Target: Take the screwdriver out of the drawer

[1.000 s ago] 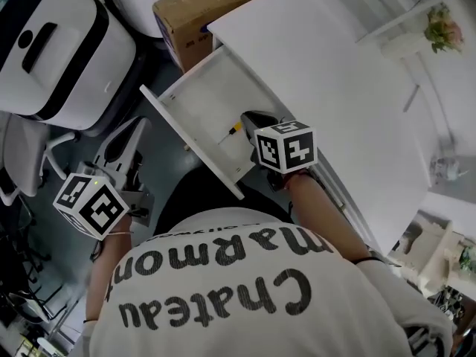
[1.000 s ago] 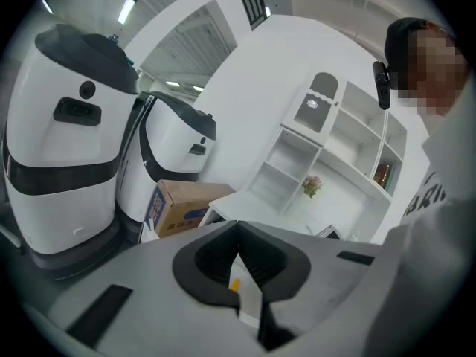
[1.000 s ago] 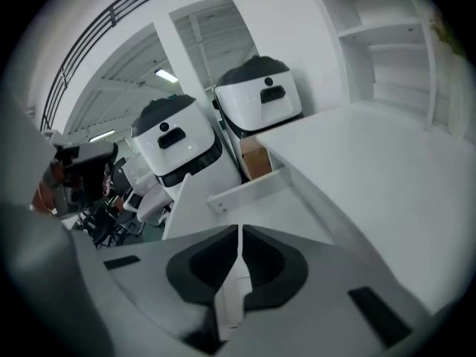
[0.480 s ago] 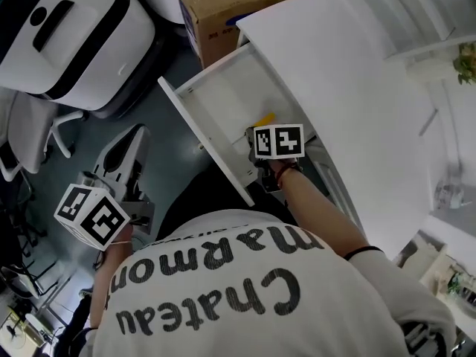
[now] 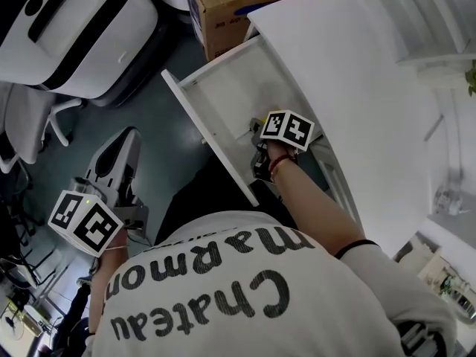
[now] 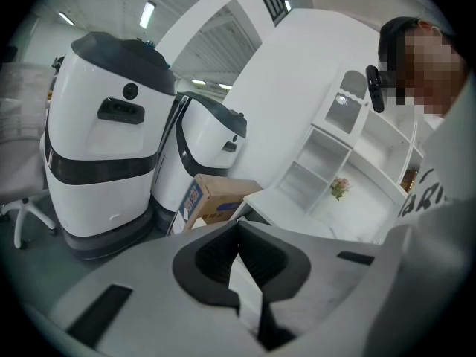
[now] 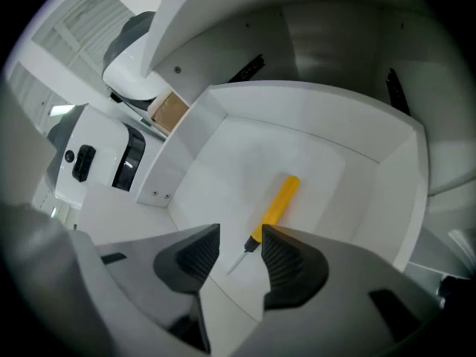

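A screwdriver (image 7: 277, 201) with a yellow handle lies flat on the floor of the open white drawer (image 5: 217, 95), its thin metal tip (image 7: 239, 258) towards me. My right gripper (image 7: 239, 257) points steeply down into the drawer just above that tip. Its jaws have just been opening and stand apart, and the pads (image 7: 195, 253) press on nothing. In the head view its marker cube (image 5: 287, 129) covers the screwdriver. My left gripper (image 5: 125, 146) hangs low beside the drawer front, away from it. It is shut, with nothing in it (image 6: 239, 253).
A cardboard box (image 5: 238, 2) stands behind the drawer, under the white desk top (image 5: 349, 88). Two large white-and-black machines (image 6: 104, 147) stand to the left on the grey floor. A white shelf unit (image 6: 327, 155) with a small flower pot is behind the desk.
The right gripper has dropped into the drawer, rolled at the wrist, and its jaws have gone from shut to open. The left gripper has drifted a little.
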`<state>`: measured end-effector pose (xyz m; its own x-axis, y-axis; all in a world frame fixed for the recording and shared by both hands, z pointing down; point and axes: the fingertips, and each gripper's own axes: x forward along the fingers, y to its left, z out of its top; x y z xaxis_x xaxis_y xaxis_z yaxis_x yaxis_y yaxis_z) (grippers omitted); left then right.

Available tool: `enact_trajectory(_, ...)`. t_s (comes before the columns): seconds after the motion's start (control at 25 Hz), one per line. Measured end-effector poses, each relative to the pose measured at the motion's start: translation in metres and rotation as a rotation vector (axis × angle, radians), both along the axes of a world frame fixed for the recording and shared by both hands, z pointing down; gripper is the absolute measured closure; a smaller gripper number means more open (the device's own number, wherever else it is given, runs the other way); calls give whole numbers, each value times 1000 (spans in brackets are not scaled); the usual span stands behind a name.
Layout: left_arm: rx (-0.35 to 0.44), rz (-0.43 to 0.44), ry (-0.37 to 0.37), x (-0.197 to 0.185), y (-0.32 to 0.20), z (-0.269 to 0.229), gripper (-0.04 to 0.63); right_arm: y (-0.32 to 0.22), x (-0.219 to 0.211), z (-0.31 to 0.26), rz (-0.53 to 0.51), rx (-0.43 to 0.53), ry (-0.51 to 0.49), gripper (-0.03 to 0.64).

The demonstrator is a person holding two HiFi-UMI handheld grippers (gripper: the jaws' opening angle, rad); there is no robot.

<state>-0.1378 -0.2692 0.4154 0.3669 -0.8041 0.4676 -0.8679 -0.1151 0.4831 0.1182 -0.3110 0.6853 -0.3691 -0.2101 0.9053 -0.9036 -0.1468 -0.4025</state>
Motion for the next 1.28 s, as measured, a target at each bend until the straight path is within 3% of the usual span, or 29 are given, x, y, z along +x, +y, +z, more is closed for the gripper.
enact_trajectory(0.44, -36, -15, 10, -9, 7, 14, 572, -10, 20, 23, 251, -61, 9, 437)
enact_trajectory(0.92, -66, -101, -3, -29, 29, 20, 572, -22, 37, 41, 293, -59, 116, 492)
enact_trajectory(1.28, -59, -137, -15, -31, 41, 17, 572, -27, 39, 42, 323, -48, 123, 520)
